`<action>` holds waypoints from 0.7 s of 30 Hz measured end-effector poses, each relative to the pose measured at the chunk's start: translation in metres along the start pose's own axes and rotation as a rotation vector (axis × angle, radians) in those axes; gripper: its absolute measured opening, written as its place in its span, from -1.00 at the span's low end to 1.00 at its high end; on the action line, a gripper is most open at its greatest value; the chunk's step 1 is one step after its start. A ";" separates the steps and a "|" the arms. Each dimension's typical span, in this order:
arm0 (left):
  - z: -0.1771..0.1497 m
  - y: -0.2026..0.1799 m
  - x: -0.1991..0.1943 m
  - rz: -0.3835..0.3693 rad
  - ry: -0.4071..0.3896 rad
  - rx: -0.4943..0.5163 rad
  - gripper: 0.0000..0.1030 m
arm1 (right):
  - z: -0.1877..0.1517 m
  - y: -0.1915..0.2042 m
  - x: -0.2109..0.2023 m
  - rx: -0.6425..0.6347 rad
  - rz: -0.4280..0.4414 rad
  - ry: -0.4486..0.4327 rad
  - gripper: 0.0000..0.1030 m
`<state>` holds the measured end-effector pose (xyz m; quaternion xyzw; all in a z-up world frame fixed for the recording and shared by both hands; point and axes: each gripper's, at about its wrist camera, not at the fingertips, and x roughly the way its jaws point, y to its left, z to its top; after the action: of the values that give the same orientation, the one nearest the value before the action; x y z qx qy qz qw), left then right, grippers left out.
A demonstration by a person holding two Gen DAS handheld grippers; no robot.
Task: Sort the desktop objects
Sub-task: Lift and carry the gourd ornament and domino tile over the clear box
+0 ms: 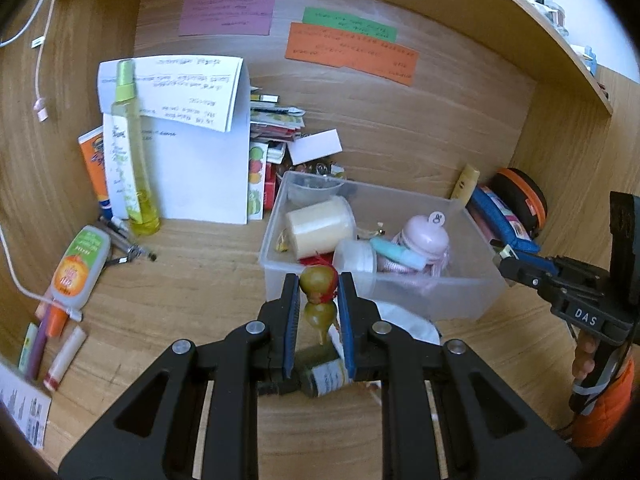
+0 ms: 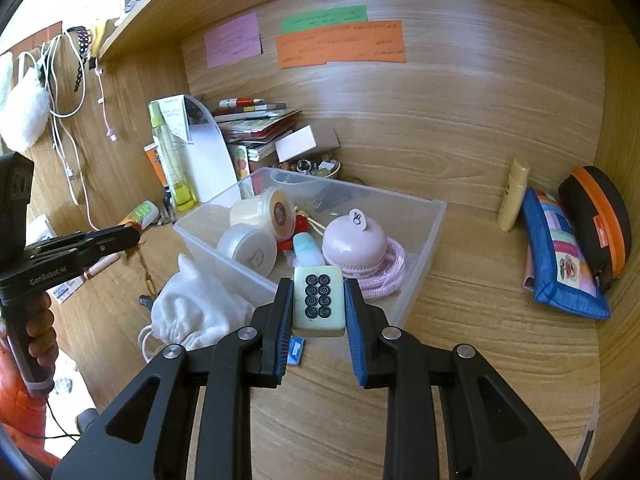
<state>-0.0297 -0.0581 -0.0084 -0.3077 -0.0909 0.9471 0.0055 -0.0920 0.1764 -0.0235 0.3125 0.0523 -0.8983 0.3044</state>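
My left gripper (image 1: 319, 286) is shut on a small green gourd charm (image 1: 318, 280) with a red cord, held just in front of the clear plastic bin (image 1: 472, 292). My right gripper (image 2: 319, 286) is shut on a pale green mahjong tile (image 2: 319, 300) with black circles, held above the near edge of the bin (image 2: 424, 248). The bin holds a cream jar (image 1: 320, 226), a white jar (image 2: 248, 252), a pink round case (image 2: 354, 246) and a teal tube (image 2: 308, 252). The right gripper's body shows at the right of the left wrist view (image 1: 505, 266).
A yellow spray bottle (image 1: 130, 152), papers (image 1: 200, 160) and an orange-green tube (image 1: 78, 268) stand left of the bin. A white cloth pouch (image 2: 196, 308) lies by the bin's near corner. A blue pouch (image 2: 560, 256) and an orange-black case (image 2: 596, 216) lie at the right. Wooden walls enclose the desk.
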 end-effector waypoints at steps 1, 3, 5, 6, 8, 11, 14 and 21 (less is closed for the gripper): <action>0.003 0.000 0.003 -0.004 0.000 0.001 -0.65 | 0.002 -0.001 0.001 0.001 -0.001 0.000 -0.57; 0.008 -0.001 0.010 -0.003 0.003 0.007 -0.65 | 0.005 -0.003 0.003 0.003 0.002 0.000 -0.57; 0.012 -0.002 0.018 -0.001 0.009 0.014 -0.65 | 0.008 -0.005 0.006 0.005 0.002 0.000 -0.57; 0.013 -0.002 0.020 0.000 0.011 0.016 -0.65 | 0.009 -0.005 0.008 0.005 0.003 0.001 -0.57; 0.016 -0.002 0.027 -0.002 0.019 0.019 -0.65 | 0.012 -0.007 0.011 0.004 0.003 0.003 -0.57; 0.021 -0.001 0.037 -0.002 0.029 0.023 -0.65 | 0.015 -0.010 0.017 0.008 0.005 0.009 -0.57; 0.026 0.000 0.048 -0.002 0.039 0.025 -0.65 | 0.017 -0.014 0.024 0.016 0.008 0.019 -0.57; 0.031 0.001 0.070 0.000 0.072 0.037 -0.65 | 0.020 -0.021 0.041 0.032 0.010 0.051 -0.57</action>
<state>-0.1046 -0.0596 -0.0244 -0.3413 -0.0729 0.9370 0.0145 -0.1407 0.1664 -0.0339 0.3403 0.0442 -0.8892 0.3027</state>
